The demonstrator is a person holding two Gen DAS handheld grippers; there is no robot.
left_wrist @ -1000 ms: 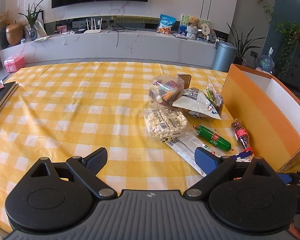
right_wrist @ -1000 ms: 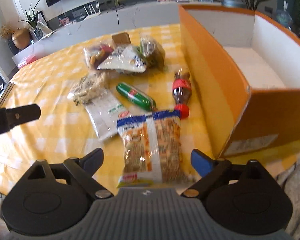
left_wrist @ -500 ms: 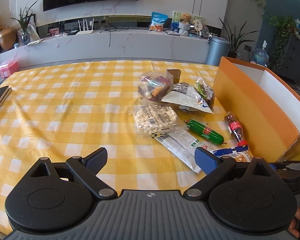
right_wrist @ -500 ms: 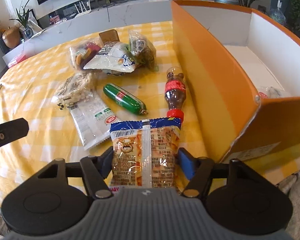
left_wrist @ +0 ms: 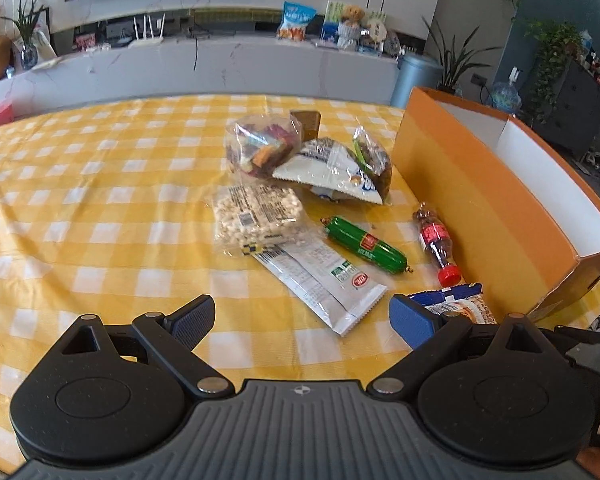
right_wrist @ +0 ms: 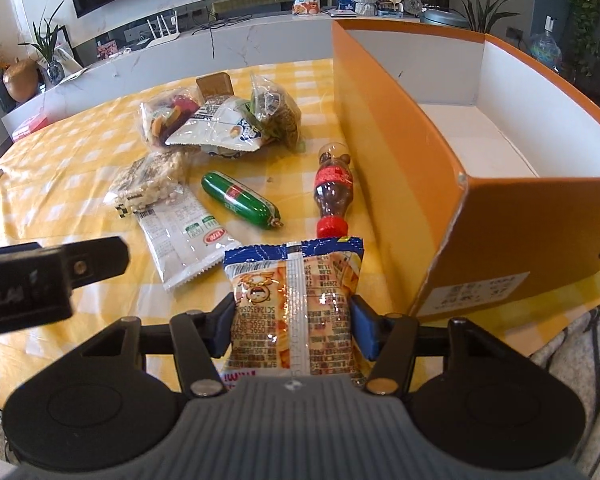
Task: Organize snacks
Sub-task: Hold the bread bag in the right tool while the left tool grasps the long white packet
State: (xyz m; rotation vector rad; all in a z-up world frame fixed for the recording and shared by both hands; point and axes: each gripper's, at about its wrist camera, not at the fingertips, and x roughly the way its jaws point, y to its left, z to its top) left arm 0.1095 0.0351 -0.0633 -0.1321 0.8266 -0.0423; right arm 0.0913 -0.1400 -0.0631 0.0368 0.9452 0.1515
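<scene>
In the right wrist view my right gripper (right_wrist: 294, 326) has its jaws closing, with both pads pressed on the sides of an orange-and-blue snack packet (right_wrist: 292, 280) near the table's front edge. The packet's top also shows in the left wrist view (left_wrist: 460, 304). Just right of it stands the orange box (right_wrist: 400, 140), open-topped and white inside. My left gripper (left_wrist: 302, 320) is open above the yellow checked cloth with nothing between its fingers. Beyond it lie a white flat packet (left_wrist: 324, 280), a green sausage (left_wrist: 364, 246) and a small cola bottle (left_wrist: 434, 240).
A bag of puffed rice (left_wrist: 256, 216) and a heap of several clear and white snack bags (left_wrist: 312, 156) lie further back. The left gripper's body (right_wrist: 40, 280) shows at the left of the right wrist view. A white counter runs behind the table.
My right gripper's jaws went from wide apart to closed against the orange snack packet. My left gripper drifted closer to the snacks and stayed open.
</scene>
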